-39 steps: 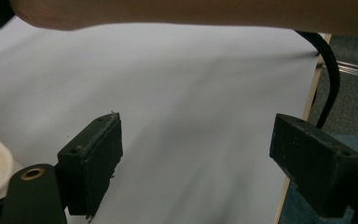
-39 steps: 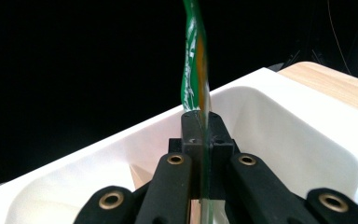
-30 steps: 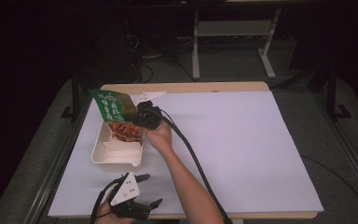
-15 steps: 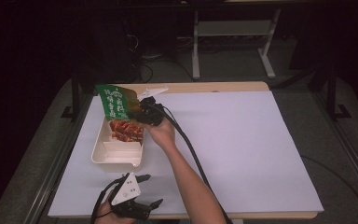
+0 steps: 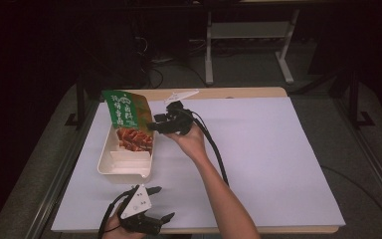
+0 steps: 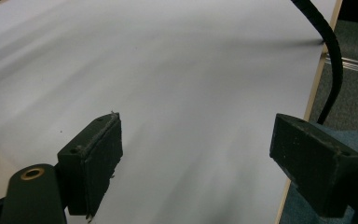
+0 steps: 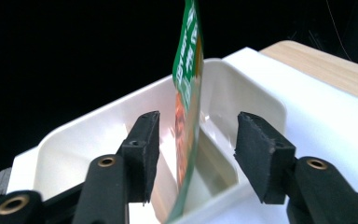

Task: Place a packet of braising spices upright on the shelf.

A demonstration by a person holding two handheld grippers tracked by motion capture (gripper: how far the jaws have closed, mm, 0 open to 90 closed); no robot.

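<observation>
A green and orange food packet [image 5: 128, 122] stands on edge in the far end of a white compartment tray [image 5: 124, 167] at the table's left. My right gripper [image 5: 153, 124] is just to the right of it, open. In the right gripper view the packet [image 7: 189, 93] rises edge-on in the gap between the two jaws, touching neither, with the tray [image 7: 242, 84] behind it. My left gripper [image 5: 161, 205] rests low at the table's front edge, open, with nothing between its fingers [image 6: 93, 163].
A white sheet [image 5: 268, 149] covers the tabletop, with a strip of bare wood along the far edge [image 5: 238, 92]. The right gripper's black cable [image 5: 214, 149] runs along the forearm. Dark floor and a white stand [image 5: 248, 35] lie beyond the table.
The packet has gone from hanging tilted over the tray to standing in its far end. The right gripper moved down and slightly right with it. The left gripper stayed put.
</observation>
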